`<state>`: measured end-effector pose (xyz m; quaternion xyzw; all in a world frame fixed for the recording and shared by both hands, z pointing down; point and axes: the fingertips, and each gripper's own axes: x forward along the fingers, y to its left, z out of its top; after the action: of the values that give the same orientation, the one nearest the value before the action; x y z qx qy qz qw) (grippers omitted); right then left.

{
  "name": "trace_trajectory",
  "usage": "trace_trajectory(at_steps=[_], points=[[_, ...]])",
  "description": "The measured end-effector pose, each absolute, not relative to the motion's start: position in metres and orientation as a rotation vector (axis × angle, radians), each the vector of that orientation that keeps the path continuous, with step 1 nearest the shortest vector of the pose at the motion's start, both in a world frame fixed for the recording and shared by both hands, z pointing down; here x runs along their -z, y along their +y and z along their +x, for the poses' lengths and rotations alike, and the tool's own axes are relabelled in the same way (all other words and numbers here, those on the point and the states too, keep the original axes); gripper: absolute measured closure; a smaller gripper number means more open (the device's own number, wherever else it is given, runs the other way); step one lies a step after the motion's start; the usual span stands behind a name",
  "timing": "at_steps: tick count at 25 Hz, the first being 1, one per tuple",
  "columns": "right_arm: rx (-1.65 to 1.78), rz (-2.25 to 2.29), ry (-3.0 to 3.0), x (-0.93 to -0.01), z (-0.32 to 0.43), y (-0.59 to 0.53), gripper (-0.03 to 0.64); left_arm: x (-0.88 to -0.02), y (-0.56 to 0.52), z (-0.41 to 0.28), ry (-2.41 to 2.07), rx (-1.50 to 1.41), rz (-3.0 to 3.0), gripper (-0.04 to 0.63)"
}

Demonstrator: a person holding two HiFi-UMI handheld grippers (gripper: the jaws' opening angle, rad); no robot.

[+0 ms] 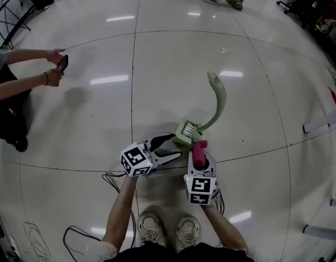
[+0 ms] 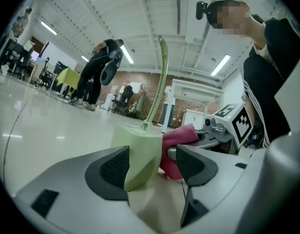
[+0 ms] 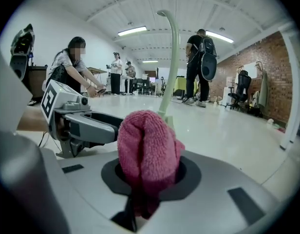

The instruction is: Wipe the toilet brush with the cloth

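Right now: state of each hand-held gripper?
Left hand-held gripper: closed on the brush, at its head.
Right hand-held gripper: closed on the cloth.

A pale green toilet brush (image 1: 217,100) is showing against a glossy off-white floor (image 1: 173,64). A deep pink cloth (image 1: 199,145) is glowing beside it. The grey left gripper (image 1: 178,145) and right gripper (image 1: 201,153) are wearing black pads and white cubes with black square markers.
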<state>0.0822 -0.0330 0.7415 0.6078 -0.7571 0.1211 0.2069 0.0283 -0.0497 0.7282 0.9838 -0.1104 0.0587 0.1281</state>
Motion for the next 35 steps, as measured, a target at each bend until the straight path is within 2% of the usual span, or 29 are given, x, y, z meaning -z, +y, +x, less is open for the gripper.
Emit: trace_trajectory(at_steps=[5,15,24,35], points=[[-0.289,1.725,-2.045,-0.742,0.094,-0.04,0.548,-0.728,-0.047,0.032,-0.297,-0.18,2.87,0.311],[-0.072,2.144,-1.835,-0.675,0.174,-0.039,0.548,-0.731,-0.048,0.032,-0.321,-0.171,2.859,0.311],[-0.202,1.814,-2.048,-0.721,0.094,-0.016,0.548,-0.73,-0.035,0.036,-0.235,-0.202,2.866,0.311],[-0.241,1.652,-2.087,-0.744,0.069,-0.029,0.548,-0.722,-0.053,0.013,-0.293,-0.14,2.86,0.311]])
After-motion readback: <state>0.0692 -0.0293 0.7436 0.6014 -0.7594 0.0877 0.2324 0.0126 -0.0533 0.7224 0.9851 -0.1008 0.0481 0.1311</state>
